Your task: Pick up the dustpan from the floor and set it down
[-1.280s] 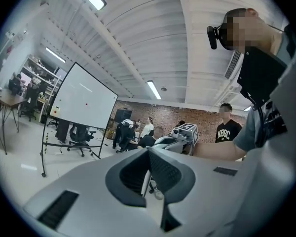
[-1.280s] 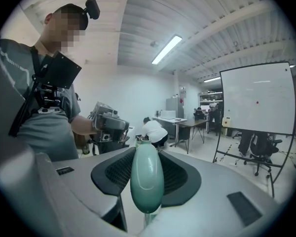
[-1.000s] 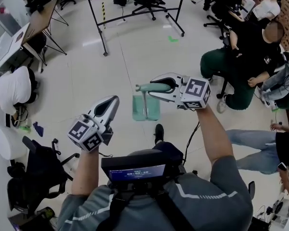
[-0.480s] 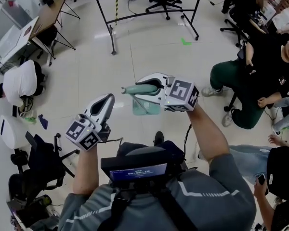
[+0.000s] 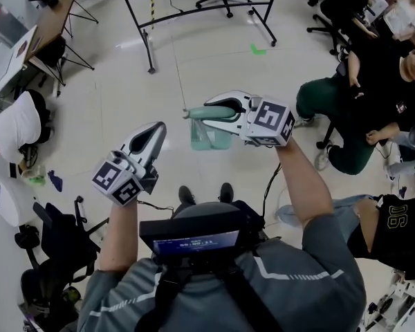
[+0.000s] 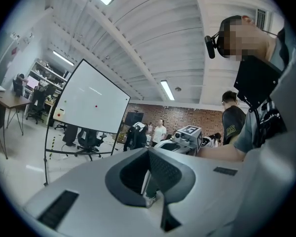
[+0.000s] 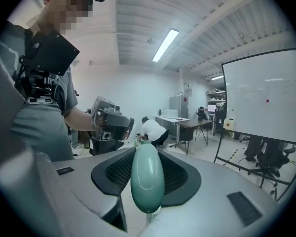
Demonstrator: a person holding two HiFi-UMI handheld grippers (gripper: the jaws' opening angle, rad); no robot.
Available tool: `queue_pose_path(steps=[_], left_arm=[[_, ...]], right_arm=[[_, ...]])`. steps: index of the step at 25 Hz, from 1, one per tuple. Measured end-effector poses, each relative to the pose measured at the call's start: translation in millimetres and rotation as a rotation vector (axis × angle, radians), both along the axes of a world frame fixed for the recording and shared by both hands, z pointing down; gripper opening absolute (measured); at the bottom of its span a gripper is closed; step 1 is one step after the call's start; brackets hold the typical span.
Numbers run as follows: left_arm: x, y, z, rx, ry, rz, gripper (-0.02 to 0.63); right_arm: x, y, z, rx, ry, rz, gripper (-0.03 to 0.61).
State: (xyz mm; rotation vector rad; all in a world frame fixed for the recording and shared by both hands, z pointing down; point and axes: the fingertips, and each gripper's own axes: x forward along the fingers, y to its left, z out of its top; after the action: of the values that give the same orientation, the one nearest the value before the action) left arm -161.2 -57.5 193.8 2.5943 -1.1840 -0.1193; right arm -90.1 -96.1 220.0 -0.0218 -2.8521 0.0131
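The right gripper point(image 5: 194, 113), still pinching the dustpan point(image 5: 209, 140) handle, had carried it onward, not yet set down; the left gripper point(image 5: 159, 130) stayed closed, empty.

"06" on a bystander's black shirt point(image 5: 400, 221), chest screen point(image 5: 197, 244) figures illegible

1. Bare floor point(image 5: 194, 68) is lying open ahead of the dustpan point(image 5: 211, 138) hanging from the right gripper point(image 5: 209, 113).
2. A whiteboard stand point(image 5: 149, 57) is blocking the far side.
3. A seated person point(image 5: 332, 99) is crowding the right.
4. A crouching person point(image 5: 17, 120) and an office chair point(image 5: 59, 237) are hemming in the left.
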Motion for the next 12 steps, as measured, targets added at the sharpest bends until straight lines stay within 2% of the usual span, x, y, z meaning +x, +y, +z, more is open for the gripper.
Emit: queue_pose_path(steps=[7, 12], left_arm=[[3, -27, 26, -0.034, 0.002, 0.035, 0.023], [4, -60, 64, -0.077, -0.002, 0.039, 0.023]], right_arm=[[4, -27, 19, -0.016, -0.021, 0.002, 0.161], [4, -53, 59, -0.045, 0.008, -0.029, 0.161]])
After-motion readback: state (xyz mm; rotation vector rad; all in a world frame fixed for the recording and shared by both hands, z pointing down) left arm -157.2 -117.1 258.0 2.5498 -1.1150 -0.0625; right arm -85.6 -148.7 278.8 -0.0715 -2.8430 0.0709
